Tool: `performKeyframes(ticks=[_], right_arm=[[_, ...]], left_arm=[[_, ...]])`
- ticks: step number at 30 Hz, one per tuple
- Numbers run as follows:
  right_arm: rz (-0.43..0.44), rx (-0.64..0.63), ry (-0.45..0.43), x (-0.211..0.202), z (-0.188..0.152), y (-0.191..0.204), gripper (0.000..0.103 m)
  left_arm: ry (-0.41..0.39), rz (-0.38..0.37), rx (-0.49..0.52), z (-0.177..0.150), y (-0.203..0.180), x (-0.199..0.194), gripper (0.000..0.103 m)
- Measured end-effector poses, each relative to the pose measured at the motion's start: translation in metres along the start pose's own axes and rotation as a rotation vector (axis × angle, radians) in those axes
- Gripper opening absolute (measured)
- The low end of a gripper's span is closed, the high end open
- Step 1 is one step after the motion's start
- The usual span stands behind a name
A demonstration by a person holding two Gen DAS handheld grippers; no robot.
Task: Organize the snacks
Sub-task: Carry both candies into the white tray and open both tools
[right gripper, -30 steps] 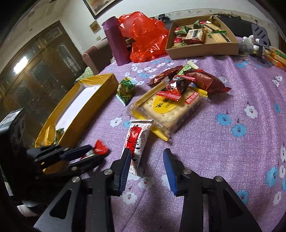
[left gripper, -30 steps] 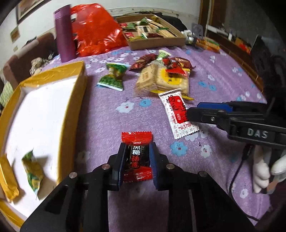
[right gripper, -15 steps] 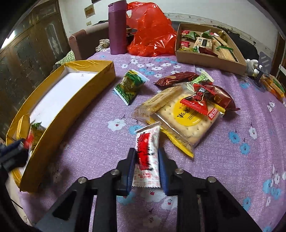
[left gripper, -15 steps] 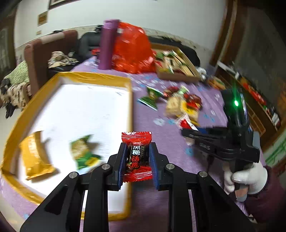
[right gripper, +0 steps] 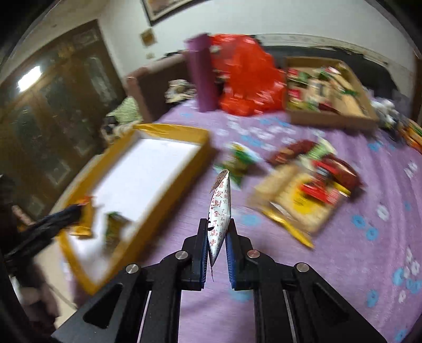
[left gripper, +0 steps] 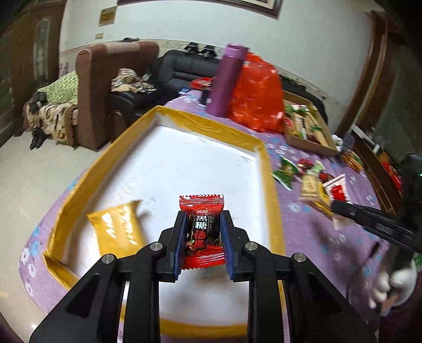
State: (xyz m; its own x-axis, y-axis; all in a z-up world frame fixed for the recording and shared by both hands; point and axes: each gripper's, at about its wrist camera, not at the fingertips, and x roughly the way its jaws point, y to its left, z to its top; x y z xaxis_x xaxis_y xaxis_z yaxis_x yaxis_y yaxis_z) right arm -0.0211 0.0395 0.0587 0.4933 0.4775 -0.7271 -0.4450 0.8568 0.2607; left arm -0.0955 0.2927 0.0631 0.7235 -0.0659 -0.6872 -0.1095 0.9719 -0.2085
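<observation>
Purple floral tablecloth point(right gripper: 343, 263) bears a yellow-rimmed tray point(left gripper: 274, 200).

The red candy wrapper point(left gripper: 201, 232) looked glossy plastic, the tray point(left gripper: 271, 190) rim was shiny yellow tape, the tablecloth point(right gripper: 329, 263) matt purple cloth.

Walls: white, with a framed picture point(left gripper: 200, 5) high up and a small yellow notice point(left gripper: 107, 16) below it.
Floor: pale, glossy tiles point(left gripper: 34, 163), catching the room light.
Armchair: brown point(left gripper: 105, 87), beside the table, with a patterned blanket point(left gripper: 56, 105) draped over its far side.
Sofa: black point(left gripper: 184, 68), against the white wall, with clothes heaped on one end.
Cabinet: dark wood with glass doors point(right gripper: 44, 110), reflecting a bright patch of light.
Table covering: purple cloth with blue and white flowers point(right gripper: 369, 224).
Right side: dark wooden furniture point(left gripper: 382, 87), details unclear.
</observation>
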Motion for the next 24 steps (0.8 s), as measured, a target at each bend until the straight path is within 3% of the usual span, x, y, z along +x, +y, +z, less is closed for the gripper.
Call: performKeyframes(ticks=[6,13,16,19,24], right_arm=[[0.125,-0.066,0.066,0.03,0.013,0.063,0.012],[0.126,-0.145,0.14,0.073,0.014,0.109,0.013],[0.127,-0.149,0.164,0.086,0.011,0.115,0.017],[0.138,-0.139,0.162,0.088,0.009,0.112,0.03],[0.141,-0.112,0.109,0.067,0.012,0.098,0.037]], left_arm=[[0.035,0.026,-0.033,0.013,0.018,0.022,0.023],[0.043,-0.001,-0.091,0.015,0.034,0.026,0.023],[0.035,-0.023,-0.111,0.012,0.04,0.018,0.024],[0.02,-0.038,-0.133,0.01,0.044,0.007,0.027],[-0.032,-0.072,-0.163,0.01,0.04,-0.018,0.041]])
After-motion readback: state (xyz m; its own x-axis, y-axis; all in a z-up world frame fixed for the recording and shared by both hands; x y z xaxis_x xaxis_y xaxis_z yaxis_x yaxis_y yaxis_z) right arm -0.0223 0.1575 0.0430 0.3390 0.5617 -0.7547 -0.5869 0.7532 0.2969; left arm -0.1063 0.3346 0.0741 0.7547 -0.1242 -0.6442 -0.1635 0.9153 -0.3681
